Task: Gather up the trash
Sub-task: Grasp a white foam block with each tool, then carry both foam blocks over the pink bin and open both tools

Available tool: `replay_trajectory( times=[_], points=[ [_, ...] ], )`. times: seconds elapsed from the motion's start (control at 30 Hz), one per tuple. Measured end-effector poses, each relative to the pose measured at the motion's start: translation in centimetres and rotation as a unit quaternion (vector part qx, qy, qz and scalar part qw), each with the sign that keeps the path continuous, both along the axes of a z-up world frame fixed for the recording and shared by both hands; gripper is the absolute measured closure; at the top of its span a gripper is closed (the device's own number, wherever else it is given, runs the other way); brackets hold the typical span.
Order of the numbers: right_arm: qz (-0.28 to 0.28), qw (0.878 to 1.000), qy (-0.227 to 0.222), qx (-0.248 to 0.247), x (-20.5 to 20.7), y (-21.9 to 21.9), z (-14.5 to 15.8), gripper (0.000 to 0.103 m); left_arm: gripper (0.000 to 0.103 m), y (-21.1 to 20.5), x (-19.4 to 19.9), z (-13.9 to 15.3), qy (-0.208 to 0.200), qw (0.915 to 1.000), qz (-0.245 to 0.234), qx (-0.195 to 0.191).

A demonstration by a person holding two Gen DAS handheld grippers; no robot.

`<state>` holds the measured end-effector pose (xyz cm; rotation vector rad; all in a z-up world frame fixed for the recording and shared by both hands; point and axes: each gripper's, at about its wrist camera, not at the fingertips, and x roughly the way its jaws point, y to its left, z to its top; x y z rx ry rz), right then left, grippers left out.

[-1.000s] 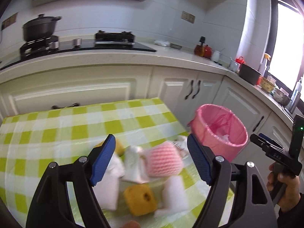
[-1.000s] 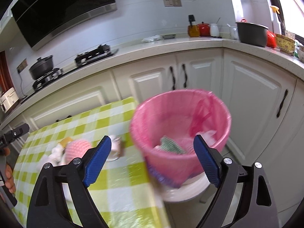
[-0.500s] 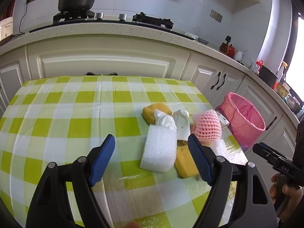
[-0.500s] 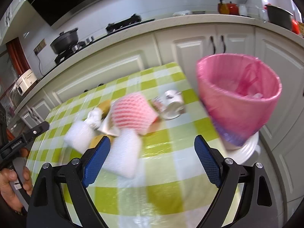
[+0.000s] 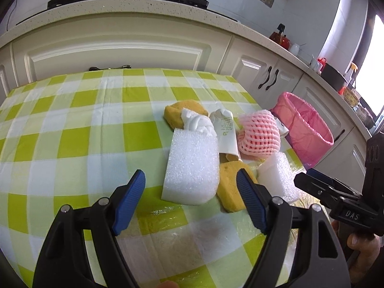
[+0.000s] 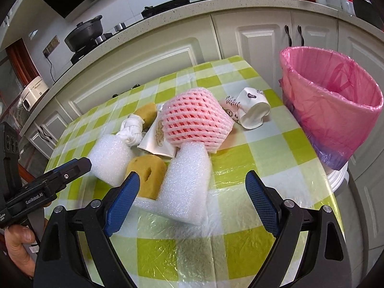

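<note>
A heap of trash lies on the green-checked table [image 5: 72, 132]: a white foam block [image 5: 192, 168], a pink foam fruit net [image 5: 260, 134], yellow sponges [image 5: 231, 184], a knotted white rag [image 5: 198, 122] and a flattened paper cup [image 5: 225, 129]. In the right wrist view I see the fruit net [image 6: 195, 120], an L-shaped foam piece [image 6: 186, 189], a holed yellow sponge [image 6: 146, 175] and a crumpled cup [image 6: 252, 110]. My left gripper [image 5: 190, 201] is open just short of the foam block. My right gripper [image 6: 192, 201] is open, around the L-shaped foam piece's near end.
A bin lined with a pink bag [image 6: 331, 100] stands off the table's right edge; it also shows in the left wrist view [image 5: 304, 129]. White kitchen cabinets [image 5: 120, 50] and a counter with a stove run behind the table.
Both grippers have swung from the pink bin back to the trash heap and moved closer to it. Both stay open and empty.
</note>
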<state>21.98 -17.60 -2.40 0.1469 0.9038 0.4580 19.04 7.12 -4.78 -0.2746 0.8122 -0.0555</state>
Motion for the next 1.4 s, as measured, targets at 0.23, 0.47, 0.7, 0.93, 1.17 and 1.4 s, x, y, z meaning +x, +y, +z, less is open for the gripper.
replay_trajectory(
  times=[0.23,0.47,0.7,0.93,1.17,1.4],
  points=[
    [0.009,1.000,0.011,-0.010,0.6,0.8,-0.8,0.025,0.034,-0.2,0.8,-1.3,0.015,0.9998,-0.010,-0.001],
    [0.017,0.999,0.023,-0.020,1.2,1.4,-1.6,0.034,0.039,-0.4,1.5,-1.8,0.024,0.9995,-0.018,0.005],
    [0.032,0.999,0.031,-0.025,1.3,2.1,-2.2,0.054,0.052,-1.0,2.2,-2.4,0.037,0.9989,-0.024,0.019],
    [0.042,0.999,0.027,-0.019,0.7,2.0,-1.8,0.063,0.052,-0.9,1.6,-2.0,0.032,0.9991,-0.024,0.015],
    [0.038,0.999,0.021,-0.010,0.0,0.7,-1.0,0.063,0.053,-0.3,0.2,-0.9,0.023,0.9996,-0.012,0.013],
    [0.031,1.000,0.005,-0.003,-0.8,-0.8,0.5,0.063,0.053,0.1,-1.2,1.0,0.005,0.9999,0.001,0.015]
  ],
)
